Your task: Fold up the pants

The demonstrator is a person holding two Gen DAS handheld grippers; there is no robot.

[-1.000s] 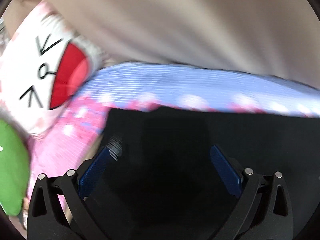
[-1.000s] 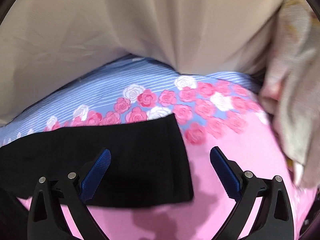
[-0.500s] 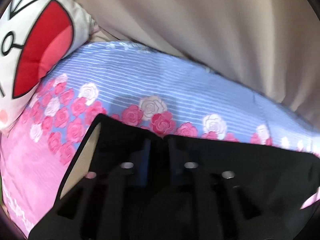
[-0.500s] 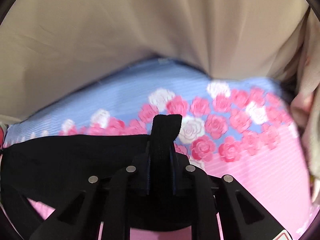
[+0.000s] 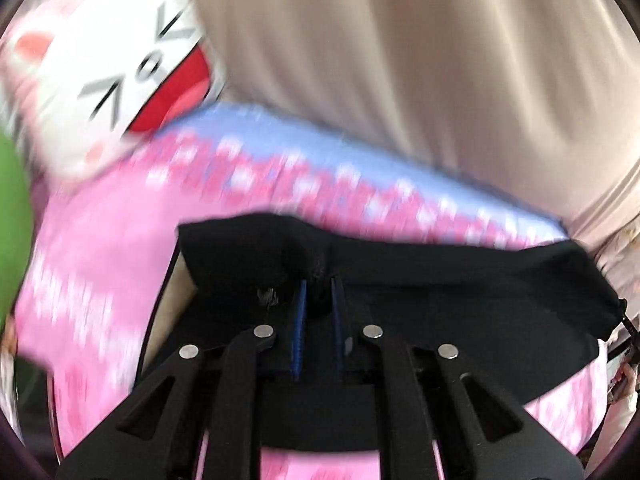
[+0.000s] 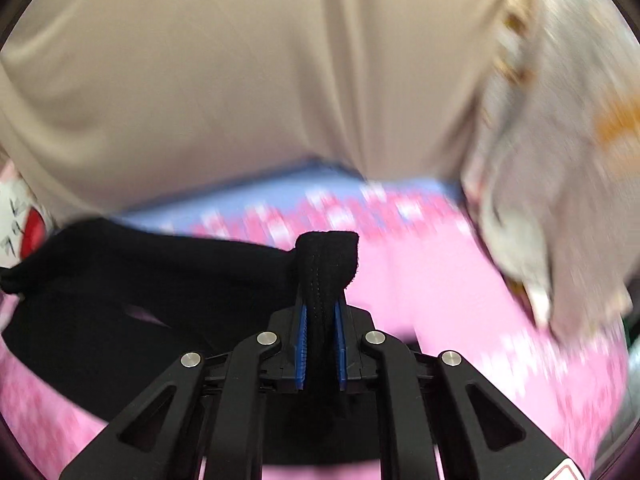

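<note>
The black pants (image 5: 460,280) lie across a pink and blue rose-print bed sheet (image 5: 100,260), lifted at one edge. My left gripper (image 5: 318,280) is shut on a bunched fold of that edge, with cloth squeezed between its blue pads. In the right wrist view the pants (image 6: 140,272) stretch away to the left and hang slack. My right gripper (image 6: 322,300) is closing on a folded hem that sticks up between its pads, and the pads press on it. Both views are blurred by motion.
A white cat-face pillow (image 5: 100,60) and a green cushion (image 5: 12,208) sit at the sheet's far left. Beige cloth (image 5: 400,60) hangs behind the bed. A pale patterned blanket (image 6: 560,160) is heaped at the right over the sheet (image 6: 440,288).
Both grippers went from wide open over the flat pants to closed on the pants' far edge. They have since pulled that edge up and back, so more pink sheet shows.
</note>
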